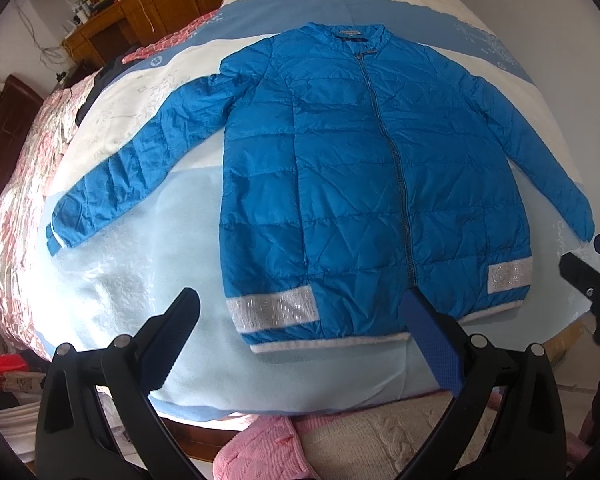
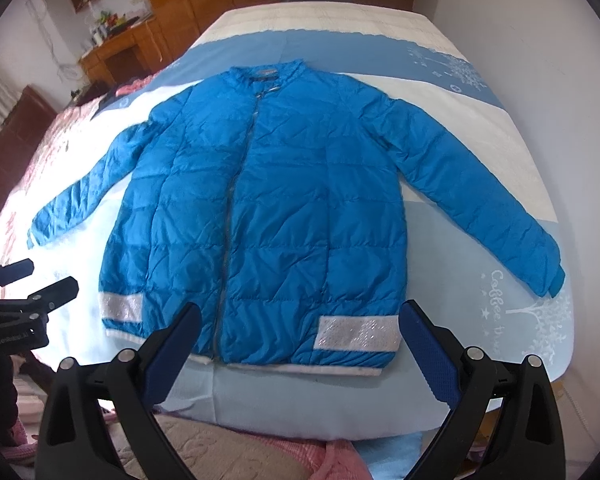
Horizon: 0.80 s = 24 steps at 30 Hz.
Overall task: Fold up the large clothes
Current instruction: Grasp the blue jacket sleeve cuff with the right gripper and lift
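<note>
A blue quilted jacket (image 1: 340,168) lies flat and zipped on the bed (image 1: 140,280), front up, collar far, both sleeves spread out. It has silver bands and a white hem at the near edge. It also shows in the right wrist view (image 2: 268,208). My left gripper (image 1: 300,312) is open and empty, above the hem near the jacket's left half. My right gripper (image 2: 300,328) is open and empty, above the hem near the right half. Each gripper shows at the edge of the other's view: the right gripper (image 1: 580,256), the left gripper (image 2: 40,276).
The bed carries a blue-and-white printed cover (image 2: 500,312). A pink floral quilt (image 1: 24,168) lies along its left side. Pink and beige knitted clothes (image 1: 340,440) are piled below the near edge. A wooden desk (image 1: 100,28) and wardrobe (image 2: 220,0) stand at the back.
</note>
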Tool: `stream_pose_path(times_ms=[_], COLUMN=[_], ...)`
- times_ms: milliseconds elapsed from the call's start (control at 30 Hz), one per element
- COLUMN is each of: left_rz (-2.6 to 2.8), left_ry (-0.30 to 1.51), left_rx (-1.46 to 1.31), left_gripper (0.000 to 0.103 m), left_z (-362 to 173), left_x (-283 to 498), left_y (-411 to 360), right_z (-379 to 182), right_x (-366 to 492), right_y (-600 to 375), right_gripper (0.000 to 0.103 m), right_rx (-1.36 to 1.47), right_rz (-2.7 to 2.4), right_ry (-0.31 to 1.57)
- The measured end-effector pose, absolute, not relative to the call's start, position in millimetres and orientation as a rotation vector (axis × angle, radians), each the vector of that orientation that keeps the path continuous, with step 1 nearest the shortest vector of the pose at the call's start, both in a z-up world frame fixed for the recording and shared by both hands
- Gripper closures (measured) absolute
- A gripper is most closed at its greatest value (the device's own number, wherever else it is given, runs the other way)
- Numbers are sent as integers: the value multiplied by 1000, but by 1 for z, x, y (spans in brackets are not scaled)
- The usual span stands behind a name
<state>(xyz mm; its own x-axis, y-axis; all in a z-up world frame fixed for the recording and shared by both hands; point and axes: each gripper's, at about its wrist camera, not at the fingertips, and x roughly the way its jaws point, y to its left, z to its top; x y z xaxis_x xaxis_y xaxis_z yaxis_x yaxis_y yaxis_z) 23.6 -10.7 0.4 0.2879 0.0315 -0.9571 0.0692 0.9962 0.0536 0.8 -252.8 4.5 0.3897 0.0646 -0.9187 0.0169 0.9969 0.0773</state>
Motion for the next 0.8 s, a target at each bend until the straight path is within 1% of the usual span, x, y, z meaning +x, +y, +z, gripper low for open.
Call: stream_pose_path(times_ms=[167, 300, 467, 633, 800], left_rz=[-45, -109, -226, -294, -348], left_ry=[1224, 1137, 1128, 1132, 1146], left_rx=[153, 186, 169, 148, 127], left_gripper=[3, 3, 4, 4, 4], left_z=[-7, -18, -36, -51, -67], left_x=[54, 94, 150, 204, 244], left_y=[-31, -61, -108, -165, -216], right_z=[-14, -37, -66, -106, -145], right_x=[10, 10, -4, -13, -17], right_y=[-323, -421, -548, -645, -693], right_gripper=[4, 4, 4, 4, 6], right_rx=[233, 422, 628, 834, 951], right_rz=[-83, -240, -422, -471, -496], right_ry=[1130, 1100, 1053, 1043, 1059])
